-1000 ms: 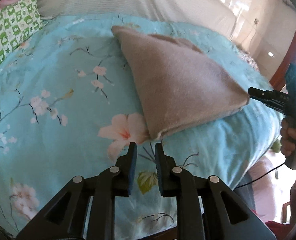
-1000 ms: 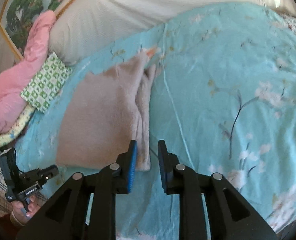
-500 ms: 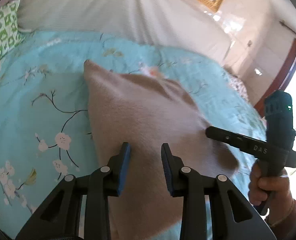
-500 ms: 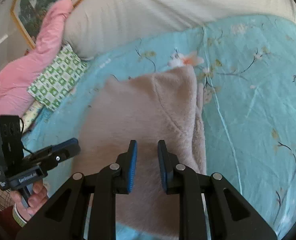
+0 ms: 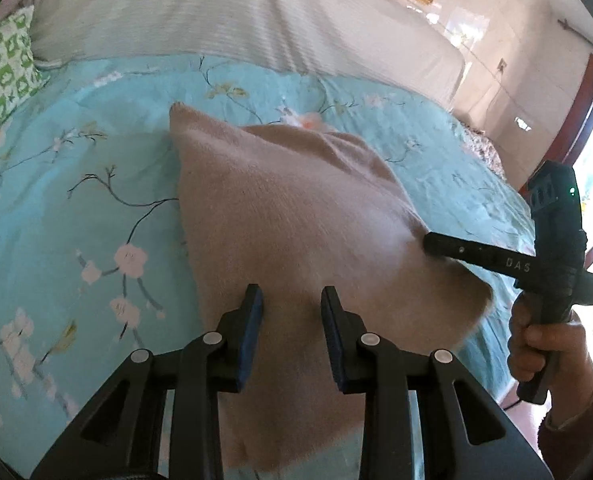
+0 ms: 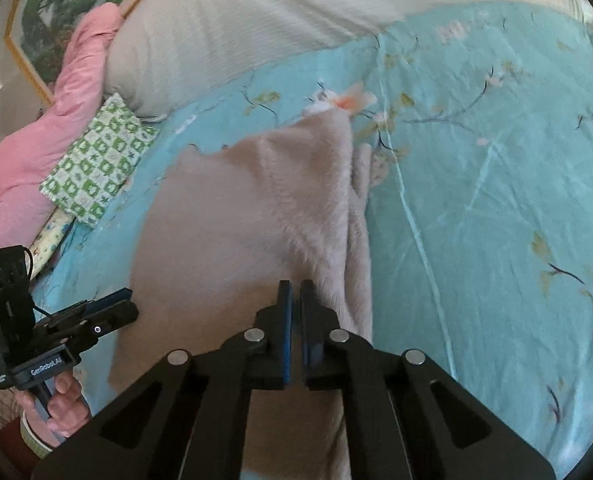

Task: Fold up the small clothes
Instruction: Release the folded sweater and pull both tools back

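Bed with floral teal cover, beige garment folded flat mid-bed, left gripper parted above its near edge, right gripper nearly closed over its right fold, grip on cloth unclear, bare cover rightward.

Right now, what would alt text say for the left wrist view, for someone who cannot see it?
A folded beige garment lies on a turquoise flowered bedspread, with the left gripper open just above its near part. At the right, the hand-held right gripper touches the garment's right side. A green checked pillow sits far left.
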